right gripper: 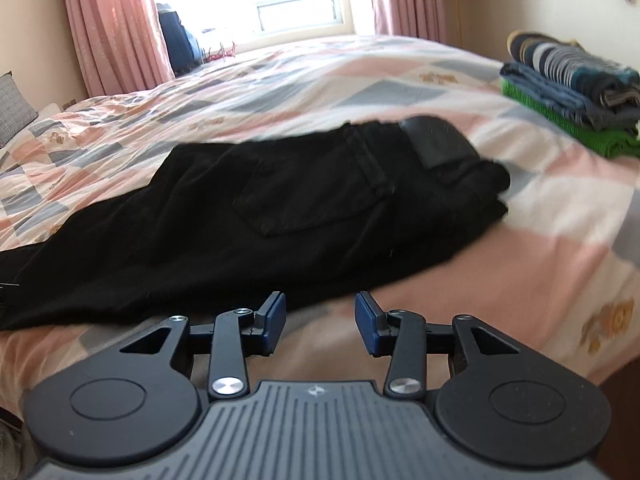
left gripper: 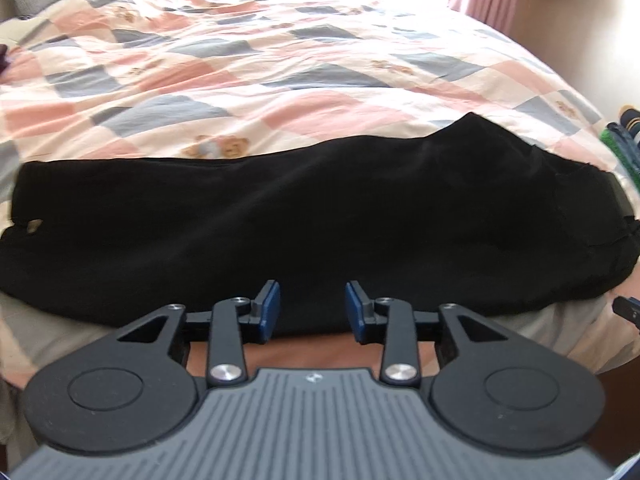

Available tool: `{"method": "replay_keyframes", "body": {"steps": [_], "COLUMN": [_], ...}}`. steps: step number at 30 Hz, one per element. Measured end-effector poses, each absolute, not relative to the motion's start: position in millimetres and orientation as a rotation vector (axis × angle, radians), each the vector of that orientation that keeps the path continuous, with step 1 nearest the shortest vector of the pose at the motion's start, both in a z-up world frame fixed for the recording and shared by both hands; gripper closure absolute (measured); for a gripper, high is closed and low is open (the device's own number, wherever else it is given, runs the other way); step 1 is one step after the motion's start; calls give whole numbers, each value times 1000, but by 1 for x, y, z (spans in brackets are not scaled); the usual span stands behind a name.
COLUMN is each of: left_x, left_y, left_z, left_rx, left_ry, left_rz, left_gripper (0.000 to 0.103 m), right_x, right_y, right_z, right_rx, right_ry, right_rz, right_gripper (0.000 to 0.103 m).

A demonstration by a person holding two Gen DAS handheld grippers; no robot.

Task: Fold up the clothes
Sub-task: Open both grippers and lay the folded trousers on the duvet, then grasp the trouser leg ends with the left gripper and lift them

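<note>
Though laid flat across patchwork quilt (left gripper: 280,60) near bed's front edge, black trousers (left gripper: 304,232) almost featureless in left view: folds lost in darkness, right end cut off by frame. Back pocket (right gripper: 308,200) and waistband patch (right gripper: 434,140) legible only from right. Left gripper (left gripper: 312,308) apart, empty, over near hem; right gripper (right gripper: 320,322) likewise apart, empty. Folded stack (right gripper: 572,88) partly cropped.

Black trousers (left gripper: 304,220) lie flat across bed (left gripper: 280,60) w/ checked quilt. Left hand-held gripper (left gripper: 312,306) at near edge, jaws apart, nothing btwn them.
</note>
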State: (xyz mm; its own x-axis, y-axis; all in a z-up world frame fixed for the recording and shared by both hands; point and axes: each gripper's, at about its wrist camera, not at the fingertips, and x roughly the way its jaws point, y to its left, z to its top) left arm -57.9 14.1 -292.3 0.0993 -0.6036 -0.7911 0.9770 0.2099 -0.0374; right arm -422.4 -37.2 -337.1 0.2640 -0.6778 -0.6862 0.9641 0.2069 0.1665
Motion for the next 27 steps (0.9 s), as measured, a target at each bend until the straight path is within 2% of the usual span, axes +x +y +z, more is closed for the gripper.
{"method": "replay_keyframes", "body": {"steps": [3, 10, 12, 15, 21, 27], "left_x": [-49, -18, -4, 28, 121, 194], "left_y": [27, 66, 80, 104, 152, 174], "left_z": [-293, -303, -305, -307, -308, -330], "left_rx": [588, 579, 538, 423, -40, -303], "left_ry": [784, 814, 832, 884, 988, 1021], "left_rz": [-1245, -1150, -1147, -1135, -1085, -930], "left_gripper": [68, 67, 64, 64, 69, 70], "right_x": [-417, -402, -398, -392, -378, -361], "right_y": [-24, -2, 3, 7, 6, -2], "right_z": [-338, -333, -332, -330, -330, -331], "right_rx": [656, 636, 630, 620, 619, 613], "right_ry": [536, 547, 550, 560, 588, 610], "right_rz": [-1216, -1203, -1199, -1194, -1174, -1152], "right_gripper": [55, 48, 45, 41, 40, 38]}}
